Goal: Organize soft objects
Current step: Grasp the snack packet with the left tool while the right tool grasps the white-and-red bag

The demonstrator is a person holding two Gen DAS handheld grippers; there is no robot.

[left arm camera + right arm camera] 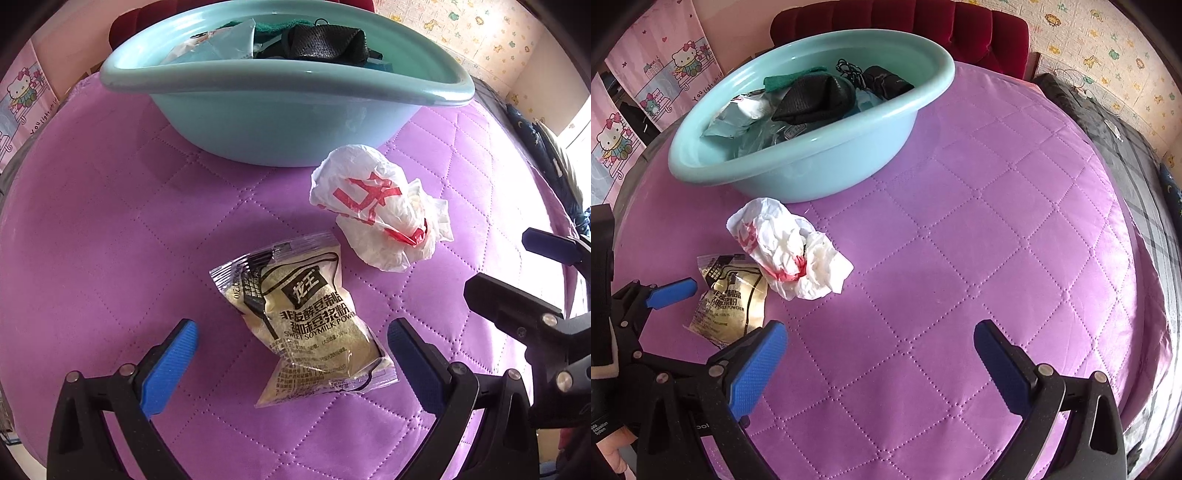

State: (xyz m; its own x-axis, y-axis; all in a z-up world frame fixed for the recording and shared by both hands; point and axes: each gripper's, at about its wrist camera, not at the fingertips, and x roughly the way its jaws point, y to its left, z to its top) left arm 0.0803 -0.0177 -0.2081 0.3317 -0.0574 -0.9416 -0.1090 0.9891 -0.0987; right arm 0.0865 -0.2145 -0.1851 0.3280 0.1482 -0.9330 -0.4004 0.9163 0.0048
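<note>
Your left claw (291,339), spread wide, straddles the soymilk powder packet (306,325) lying lengthwise between its fingers on the quilt (110,229), nearer than your wide, empty right claw (881,350).

A quilted purple cover (960,221), a dark red chair (923,22) behind it (partly hidden), cartoon-cat curtains (646,92) at left.

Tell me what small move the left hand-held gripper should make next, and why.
Probably ease the left hand-held gripper forward and down, then close on the soymilk powder packet. Its jaws are open with the packet lying flat on the purple quilt between its fingers, and nothing is held yet. The basin beyond it already holds other soft items, so the packet likely goes there next.
</note>
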